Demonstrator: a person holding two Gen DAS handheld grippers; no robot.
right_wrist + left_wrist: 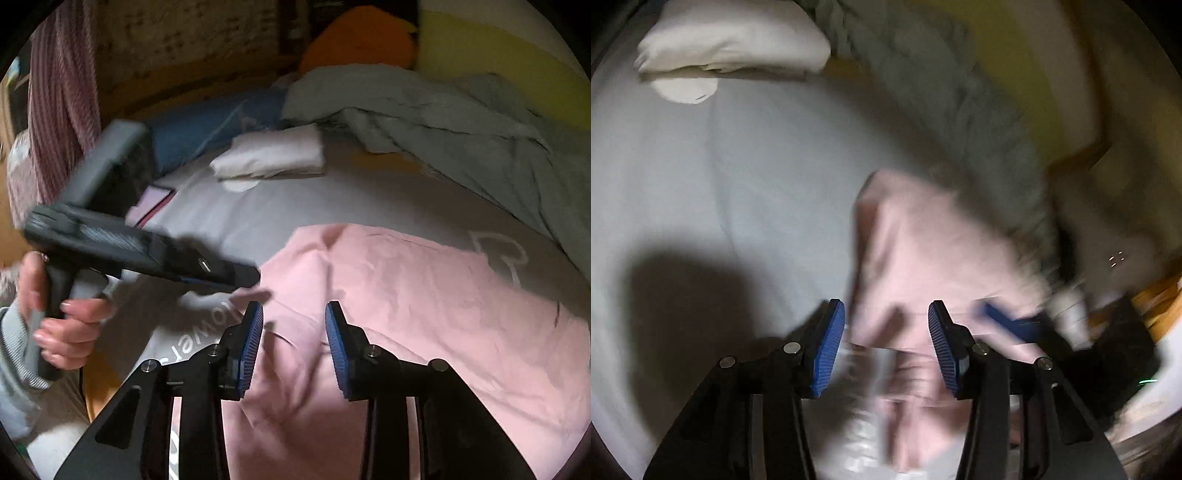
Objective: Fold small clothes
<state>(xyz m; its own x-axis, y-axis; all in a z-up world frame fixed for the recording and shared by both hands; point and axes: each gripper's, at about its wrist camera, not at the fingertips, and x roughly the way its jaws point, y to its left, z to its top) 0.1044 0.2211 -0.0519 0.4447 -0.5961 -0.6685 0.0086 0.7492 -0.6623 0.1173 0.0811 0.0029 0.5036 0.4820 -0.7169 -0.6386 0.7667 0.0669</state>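
The pink garment (pixel 424 314) lies spread on the grey bed sheet (pixel 295 206), filling the lower right of my right wrist view, from about 3 to 6 o'clock. My right gripper (pixel 294 347) hangs over its near edge with its blue pads (pixel 252 347) spread apart and nothing pinched between them. In my left wrist view, which is blurred, the same pink cloth sits at centre and my left gripper (pixel 886 347) is parted over it, pads clear of the fabric as far as I can tell. At 9 o'clock in the right view my left hand (pixel 62 321) grips the handle of its gripper. A folded white cloth (pixel 273 155) rests at 12 o'clock, just beside a rumpled grey-green blanket (pixel 443 122) at 1 o'clock.
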